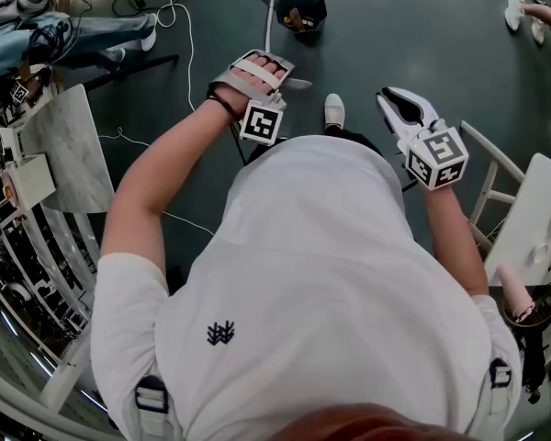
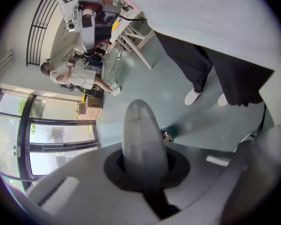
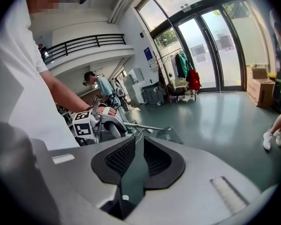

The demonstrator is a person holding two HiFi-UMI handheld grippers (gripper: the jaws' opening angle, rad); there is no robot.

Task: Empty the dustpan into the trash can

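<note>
Right now the left gripper (image 1: 266, 67) has its jaws clamped on the long handle (image 1: 271, 21) of the dustpan (image 1: 300, 9). The pan sits out ahead of the person, low by the dark green floor (image 1: 422, 26), with a few scraps (image 1: 298, 16) inside. Whether it touches the floor, I can't tell. The right gripper (image 1: 404, 108) hangs beside the body, jaws slightly apart and nothing between them.

The danger, as I read it, is that one grip high on a smooth round handle carries all the weight at the far end. If the handle twists or slips in the jaws, the pan swings and the scraps go onto the floor. No trash can shows clearly in any view, so there's likely a carry ahead, and tipping early would spill. A white cable (image 1: 179, 12) lies near the pan and could snag it.
</note>
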